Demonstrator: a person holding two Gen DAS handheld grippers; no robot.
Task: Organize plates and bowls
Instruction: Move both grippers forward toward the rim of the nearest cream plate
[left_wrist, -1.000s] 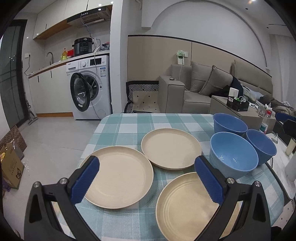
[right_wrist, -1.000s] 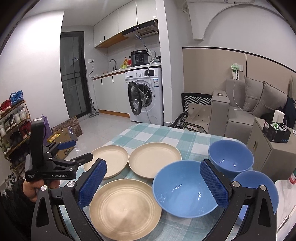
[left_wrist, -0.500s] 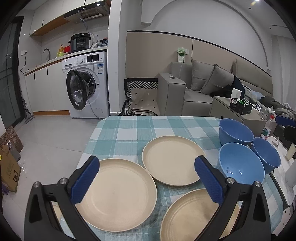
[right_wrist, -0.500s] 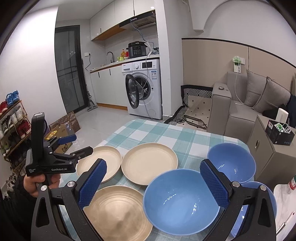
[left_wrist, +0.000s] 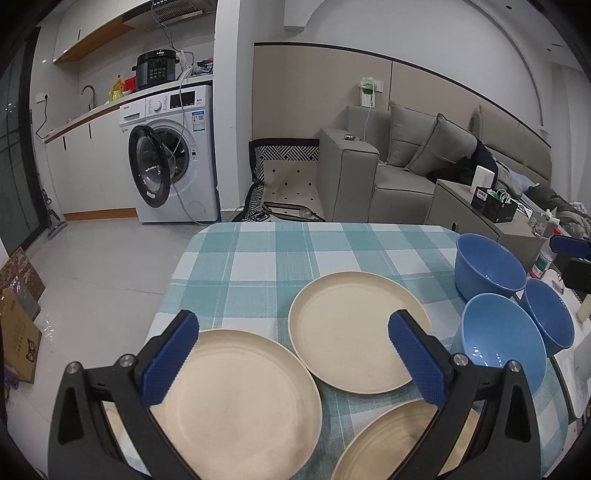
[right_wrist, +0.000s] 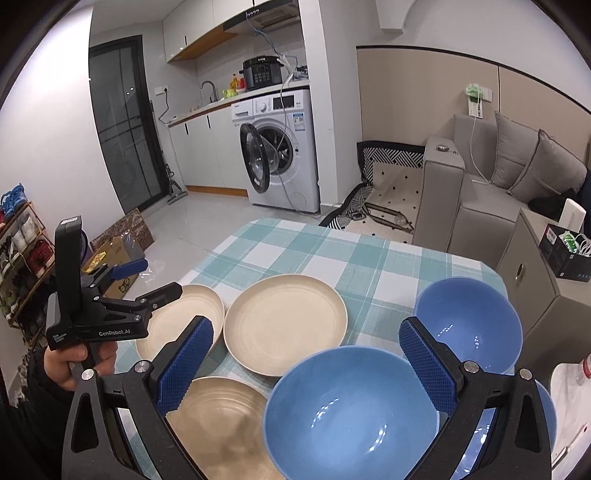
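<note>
Left tool (left_wrist: 291, 363): jaws were spread wide with nothing between them, hanging over the near-left side of the table (left_wrist: 332, 243), pointed out across the plates. From the right camera you could see it (right_wrist: 144, 280) off to the left, tilted a bit, fingers aimed toward the left plate.

Left hand (right_wrist: 79, 363): wrapped around the tool's handle from below, dark sleeve running back to the edge of the shot.

Right tool (right_wrist: 304, 363): also wide open, empty, hovering above the nearest blue bowl.

Plates: three beige ones on the checked cloth. Left plate (left_wrist: 236, 398) sat right under the left tool, middle plate (left_wrist: 354, 332) just beside it further back, third plate (left_wrist: 391, 439) nearest the front edge. Couldn't tell if the rims touched.

Bowls: three blue ones clustered on the right side. Nearest bowl (right_wrist: 351, 410) was under the right tool, a second bowl (right_wrist: 469, 321) behind it, third bowl (left_wrist: 550, 321) at the right edge, mostly hidden in the right view.

Washing machine (left_wrist: 173, 155): door hung open, well behind the table.
</note>
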